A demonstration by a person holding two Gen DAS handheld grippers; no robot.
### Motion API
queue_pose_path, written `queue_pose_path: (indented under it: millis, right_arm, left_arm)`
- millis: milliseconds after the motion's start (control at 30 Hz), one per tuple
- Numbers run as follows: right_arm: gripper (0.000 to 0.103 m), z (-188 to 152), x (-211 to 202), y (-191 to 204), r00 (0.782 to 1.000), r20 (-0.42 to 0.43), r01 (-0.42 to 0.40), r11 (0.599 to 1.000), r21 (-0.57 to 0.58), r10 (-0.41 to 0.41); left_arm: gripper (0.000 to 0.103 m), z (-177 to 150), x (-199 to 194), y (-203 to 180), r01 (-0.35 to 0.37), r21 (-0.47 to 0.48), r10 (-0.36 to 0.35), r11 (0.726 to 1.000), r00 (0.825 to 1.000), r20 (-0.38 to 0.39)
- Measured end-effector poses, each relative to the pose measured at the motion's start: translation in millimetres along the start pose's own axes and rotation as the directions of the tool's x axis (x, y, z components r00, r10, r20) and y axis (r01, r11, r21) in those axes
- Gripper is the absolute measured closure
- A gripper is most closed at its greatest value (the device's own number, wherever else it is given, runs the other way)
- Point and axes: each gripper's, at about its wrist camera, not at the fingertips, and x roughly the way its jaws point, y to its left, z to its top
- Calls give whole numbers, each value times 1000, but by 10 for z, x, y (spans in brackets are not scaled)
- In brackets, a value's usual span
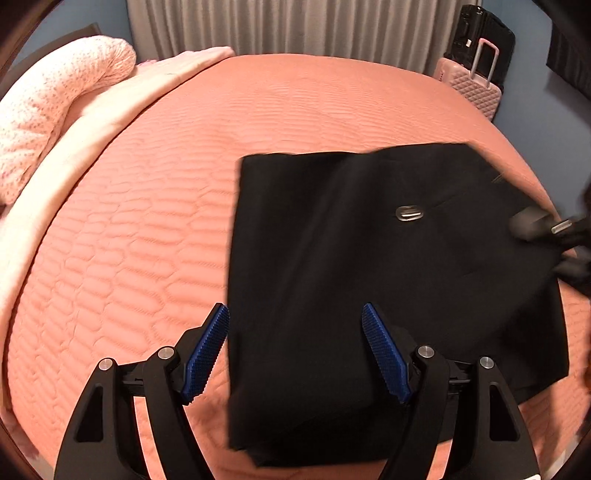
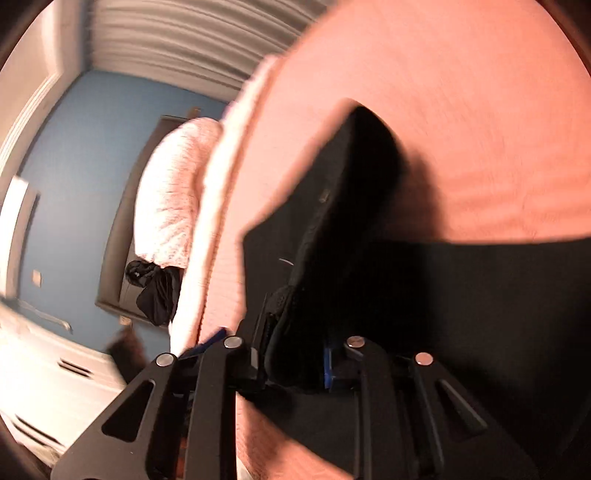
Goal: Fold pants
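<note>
Black pants (image 1: 369, 266) lie folded in a rough rectangle on the orange quilted bedspread (image 1: 155, 229), with a metal clasp (image 1: 409, 213) showing on top. My left gripper (image 1: 295, 317) is open, its blue pads (image 1: 384, 350) spread over the near left part of the pants, holding nothing. My right gripper (image 1: 554, 236) shows blurred at the pants' right edge. In the right wrist view my right gripper (image 2: 295, 354) is shut on a thick edge of the pants (image 2: 332, 236) and lifts it off the bedspread (image 2: 461, 129).
A pink spotted pillow (image 1: 62, 99) and a pale folded sheet (image 1: 103, 122) lie at the bed's left side. A pink suitcase (image 1: 472, 81) and a black case (image 1: 480, 33) stand by the curtain (image 1: 295, 26). A dark garment (image 2: 155, 288) hangs by the headboard.
</note>
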Motion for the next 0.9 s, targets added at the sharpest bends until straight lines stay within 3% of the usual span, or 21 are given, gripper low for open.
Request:
queue_pose_path:
  millis: [133, 167, 233, 267, 300, 367, 467, 567, 600, 633, 667, 733, 767, 833, 900]
  right_arm:
    - [84, -283, -736, 197, 979, 121, 170, 984, -54, -162]
    - [84, -453, -848, 22, 957, 124, 270, 962, -40, -263]
    - [83, -679, -832, -384, 947, 73, 310, 949, 61, -314]
    - [83, -844, -740, -671, 922, 24, 383, 919, 96, -387]
    - [82, -938, -704, -832, 923, 12, 379, 916, 136, -384]
    - [82, -1021, -867, -954, 957, 86, 249, 936, 251, -278]
    - [81, -1037, -878, -806, 940, 97, 307, 936, 173, -326]
    - [81, -1128, -979, -727, 947, 122, 267, 940, 213, -297]
    - [76, -1147, -970, -681, 936, 124, 305, 936, 178, -329]
    - [70, -1156, -857, -682, 912, 90, 389, 913, 126, -401]
    - [65, -1212, -809, -676, 904, 50, 419, 903, 97, -425]
    - [64, -1189, -1128, -694, 901, 59, 420, 900, 116, -429]
    - [58, -1178, -1205, -587, 873, 72, 473, 874, 114, -482]
    - [47, -1196, -1360, -294, 771, 147, 618, 784, 64, -620]
    - [30, -1250, -1437, -40, 710, 192, 689, 725, 8, -677]
  left_arm:
    - [27, -92, -183, 101, 51, 7, -51, 999, 999, 9]
    - [25, -97, -174, 86, 56, 13, -57, 998, 998, 9]
    - [25, -185, -123, 41, 44, 30, -44, 999, 999, -6]
    - [25, -230, -71, 15, 44, 32, -43, 999, 999, -20]
    - [25, -270, -30, -12, 32, 26, -31, 999, 999, -39]
    - [25, -315, -37, -53, 27, 0, -27, 1000, 998, -58]
    - [25, -348, -173, -80, 30, 5, -30, 1000, 999, -24]
    - [25, -348, -236, -175, -19, 61, 20, 998, 1000, -16]
    - [25, -345, -267, -224, -39, 90, 39, 995, 999, -2]
    - [25, -354, -313, -304, -67, 135, 65, 989, 998, 23]
    - [25, -363, -348, -383, -92, 167, 86, 982, 995, 44]
    - [25, -374, -416, -521, -139, 231, 124, 963, 989, 77]
    - [25, -376, -457, -589, -161, 259, 142, 952, 986, 90]
    - [25, -376, -518, -682, -194, 286, 169, 938, 979, 110]
    - [24, -363, -593, -750, -189, 276, 162, 942, 980, 119]
